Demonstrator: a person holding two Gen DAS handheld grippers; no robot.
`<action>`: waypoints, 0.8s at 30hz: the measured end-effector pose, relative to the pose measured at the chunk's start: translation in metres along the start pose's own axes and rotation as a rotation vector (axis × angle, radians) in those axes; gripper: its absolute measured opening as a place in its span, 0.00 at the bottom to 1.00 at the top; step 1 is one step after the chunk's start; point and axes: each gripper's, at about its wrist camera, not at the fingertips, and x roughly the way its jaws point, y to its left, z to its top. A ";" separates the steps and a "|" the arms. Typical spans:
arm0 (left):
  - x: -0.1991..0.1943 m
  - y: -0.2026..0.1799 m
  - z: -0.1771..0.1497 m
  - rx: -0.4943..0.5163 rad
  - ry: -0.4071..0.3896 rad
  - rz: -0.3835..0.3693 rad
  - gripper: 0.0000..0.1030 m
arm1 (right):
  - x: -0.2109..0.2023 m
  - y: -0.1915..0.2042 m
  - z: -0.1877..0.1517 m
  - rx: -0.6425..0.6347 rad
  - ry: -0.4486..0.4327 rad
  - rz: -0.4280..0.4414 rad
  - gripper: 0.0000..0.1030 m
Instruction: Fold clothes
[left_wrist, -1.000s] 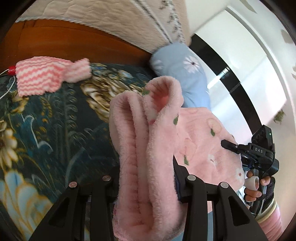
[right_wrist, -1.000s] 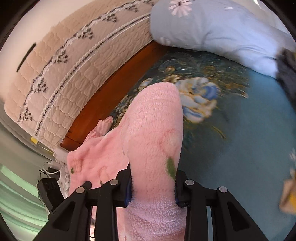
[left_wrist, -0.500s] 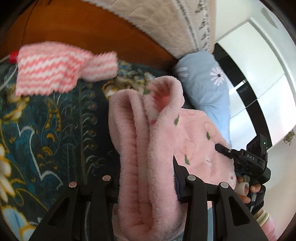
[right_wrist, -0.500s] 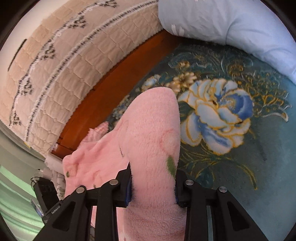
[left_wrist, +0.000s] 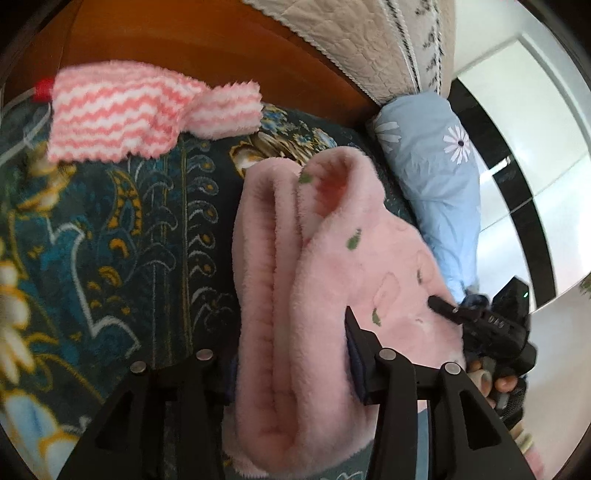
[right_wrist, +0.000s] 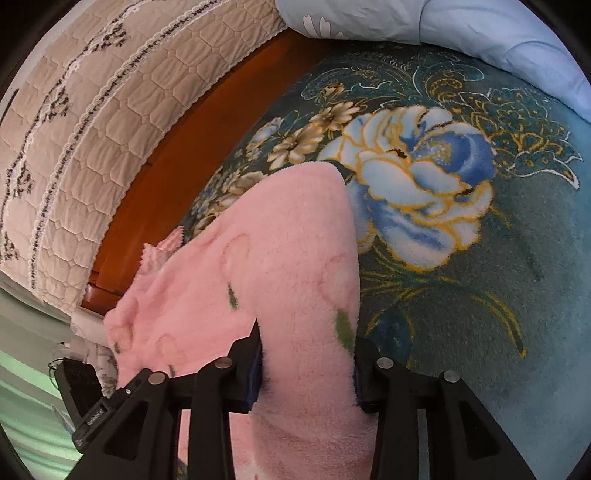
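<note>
Pink fleece garment (left_wrist: 332, 266), plush and bunched into thick folds, hangs above the floral teal bedspread (right_wrist: 461, 295). Left gripper (left_wrist: 291, 365) and right gripper (right_wrist: 306, 373) each clamp a fold, jaws apparently just easing apart.

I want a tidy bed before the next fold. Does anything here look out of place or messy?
Only one thing: the pink-and-white zigzag garment lies rumpled on the floral blanket by the wooden headboard, one end bunched and twisted. Nothing looks spilled or damaged.
</note>
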 end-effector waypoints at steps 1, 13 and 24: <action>-0.003 -0.003 0.000 0.014 0.000 0.012 0.46 | -0.003 0.000 0.000 0.004 -0.001 0.000 0.41; -0.060 -0.020 0.012 0.058 -0.162 0.072 0.47 | -0.063 0.010 0.002 0.015 -0.167 -0.158 0.41; -0.012 -0.047 0.023 0.189 -0.087 0.010 0.47 | -0.044 0.054 -0.074 -0.303 -0.095 -0.168 0.41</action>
